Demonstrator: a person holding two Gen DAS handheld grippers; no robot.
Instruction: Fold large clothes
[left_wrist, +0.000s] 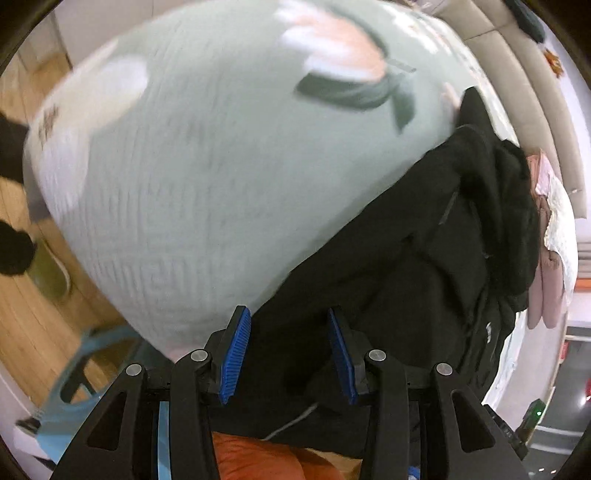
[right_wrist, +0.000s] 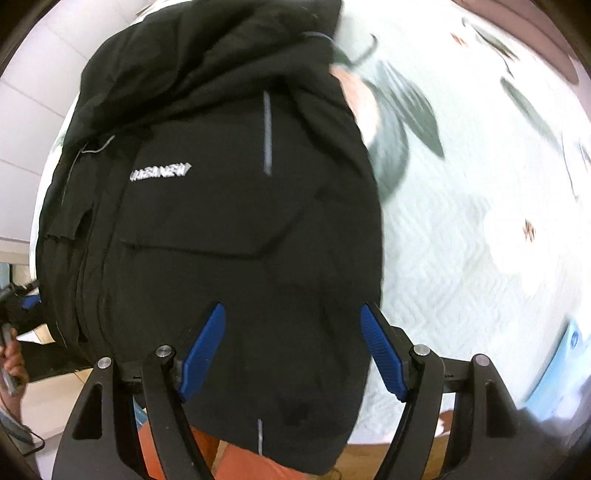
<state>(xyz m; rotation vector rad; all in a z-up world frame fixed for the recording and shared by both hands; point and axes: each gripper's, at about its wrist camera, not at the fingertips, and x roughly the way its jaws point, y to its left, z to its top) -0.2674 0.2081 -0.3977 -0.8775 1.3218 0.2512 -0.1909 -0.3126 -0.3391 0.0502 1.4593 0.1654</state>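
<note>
Pale green quilted bedding (left_wrist: 192, 177) printed with pink flowers and dark leaves covers the bed and fills most of both views, blurred as though the cameras are moving; wooden floor shows beyond its edge, to the left of the left gripper. Ahead of both grippers lies the black jacket (right_wrist: 229, 221), a bulky padded garment with a white logo and grey reflective strips, heaped in loose folds rather than spread flat, its hem hanging off the near edge of the bed toward the person. Something orange shows beneath that hem, too cut off to identify. Left gripper (left_wrist: 288, 354) has its blue pads spread apart with dark fabric showing between them, gripping nothing. Right gripper (right_wrist: 291, 350) is spread wider still, over the jacket's lower panel, also pinching nothing. My judgement is that the main risk lies in the bunched layers: closing on this heap could catch several thicknesses or only the slippery outer shell, so a lift would drag the whole jacket askew or off the bed.
</note>
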